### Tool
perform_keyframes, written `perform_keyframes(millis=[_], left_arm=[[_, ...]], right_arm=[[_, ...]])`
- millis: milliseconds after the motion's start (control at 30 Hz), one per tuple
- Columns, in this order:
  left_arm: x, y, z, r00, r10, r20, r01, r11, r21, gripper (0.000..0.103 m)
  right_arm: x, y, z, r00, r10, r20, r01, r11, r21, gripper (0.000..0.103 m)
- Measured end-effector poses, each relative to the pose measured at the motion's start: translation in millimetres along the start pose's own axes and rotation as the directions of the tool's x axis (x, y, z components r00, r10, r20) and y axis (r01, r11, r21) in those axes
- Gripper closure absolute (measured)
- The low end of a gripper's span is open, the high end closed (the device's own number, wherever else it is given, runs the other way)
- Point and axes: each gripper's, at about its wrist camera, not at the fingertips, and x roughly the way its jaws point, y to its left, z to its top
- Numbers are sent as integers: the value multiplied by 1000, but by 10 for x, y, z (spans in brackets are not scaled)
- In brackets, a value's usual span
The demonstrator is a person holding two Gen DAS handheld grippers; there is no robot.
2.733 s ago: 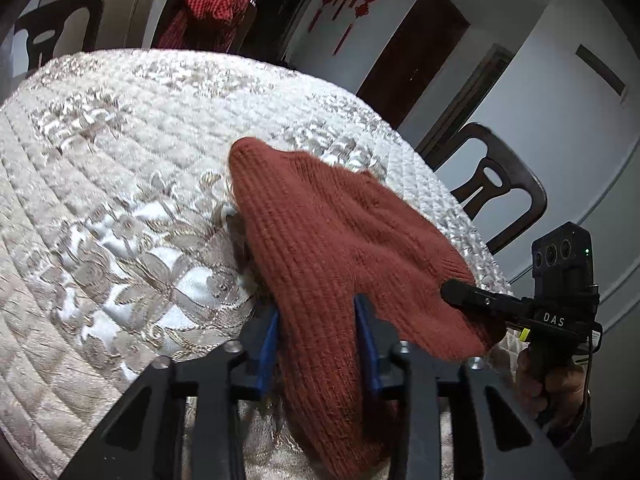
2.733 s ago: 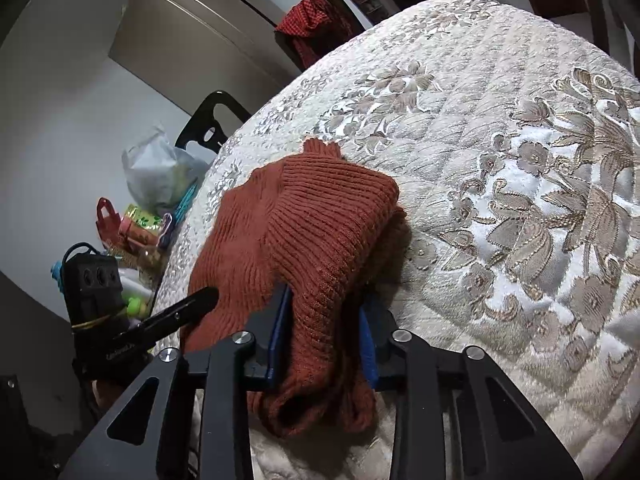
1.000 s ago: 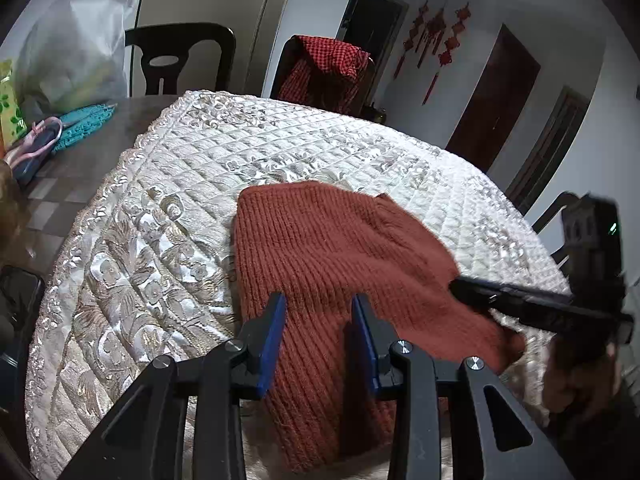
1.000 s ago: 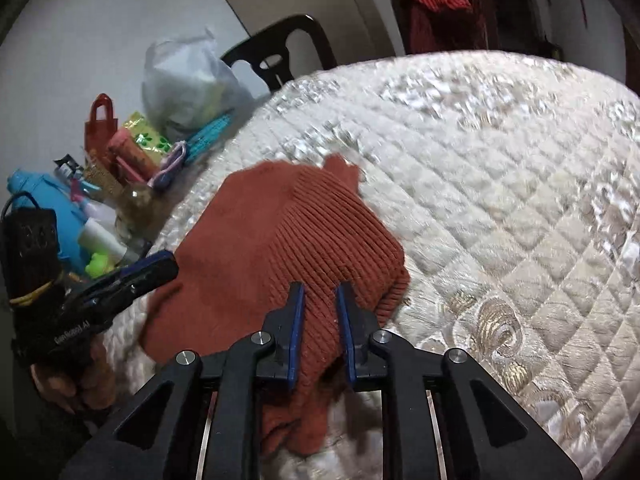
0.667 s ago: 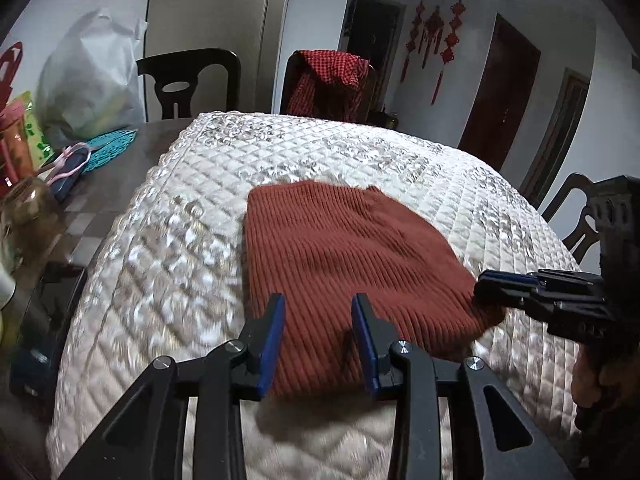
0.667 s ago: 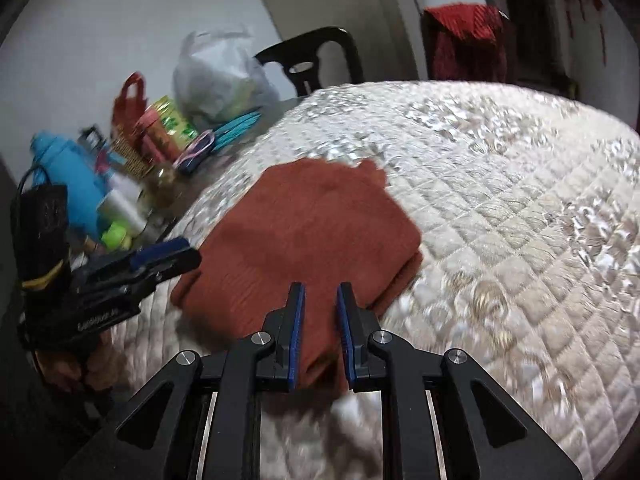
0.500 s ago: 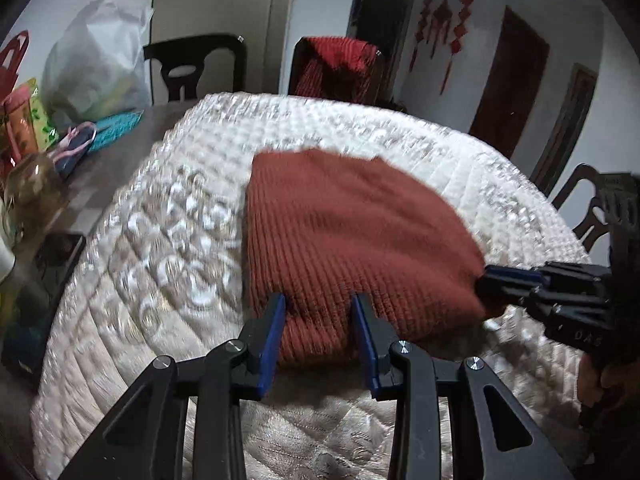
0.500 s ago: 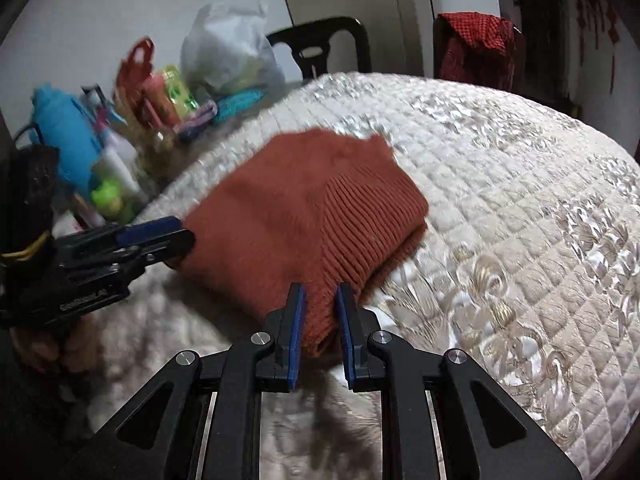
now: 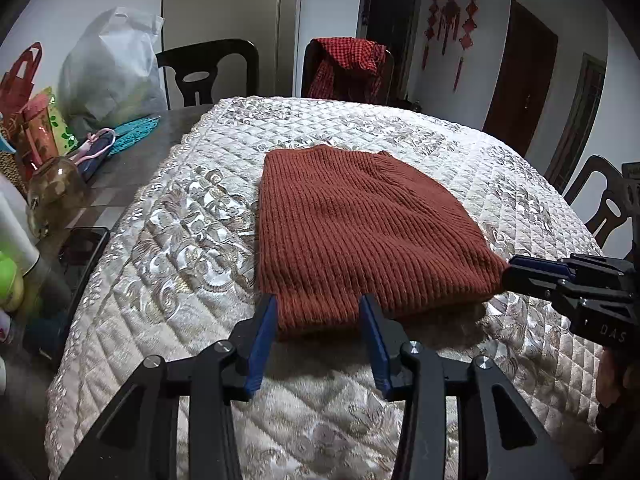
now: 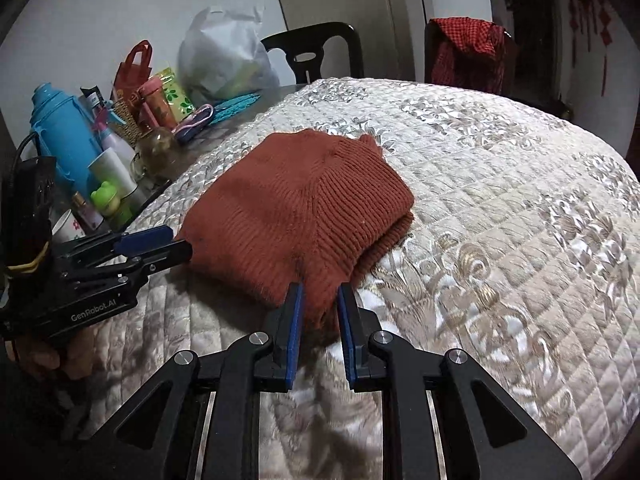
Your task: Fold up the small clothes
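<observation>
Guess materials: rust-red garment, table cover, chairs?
Rust-red garment: looks like thick knit, wool or acrylic; vertical ribs and fuzzy edges show. Table cover: quilted fabric with a satin-like sheen; stitched diamond grid, shiny floral pattern. Chair: glossy black, moulded cut-out back; probably plastic, could be lacquered wood.

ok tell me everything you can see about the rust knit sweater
The rust knit sweater is ribbed, woolly-looking and folded into a compact, layered rectangle lying flat on the quilted cream cover. Its near edge sits between the left gripper's blue pads, whose jaws have just been opening. The right gripper straddles its near right corner.
</observation>
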Motion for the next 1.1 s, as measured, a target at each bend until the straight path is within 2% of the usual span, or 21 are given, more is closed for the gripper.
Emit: perform_keyframes(millis=[67, 133, 167, 300, 700, 900, 1100], left_arm=[[-40, -5, -26, 1000, -2, 2, 2, 1000, -4, 53], [-68, -20, -58, 1000, 6, 1, -6, 1000, -2, 49], [-77, -25, -76, 1000, 9, 0, -9, 1000, -1, 49], [-63, -20, -148, 1000, 19, -10, -19, 1000, 0, 45], [122, 90, -260, 995, 69, -77, -71, 997, -23, 45], [145, 66, -276, 994, 78, -79, -79, 997, -8, 40], [155, 32, -287, 992, 94, -82, -94, 996, 4, 37]], right_arm=[[-32, 35, -33, 1000, -8, -2, 8, 1000, -13, 80], [-62, 60, -78, 1000, -14, 0, 14, 1000, -22, 64], [-73, 71, -100, 1000, -17, 2, 17, 1000, -26, 63], [-55, 92, -199, 999, -37, -10, 36, 999, -36, 63], [157, 2, -344, 987, -134, -88, 131, 991, -37, 63], [167, 46, -361, 983, -166, -72, 161, 985, -65, 62], [174, 41, -363, 984, -163, -70, 159, 985, -59, 61]])
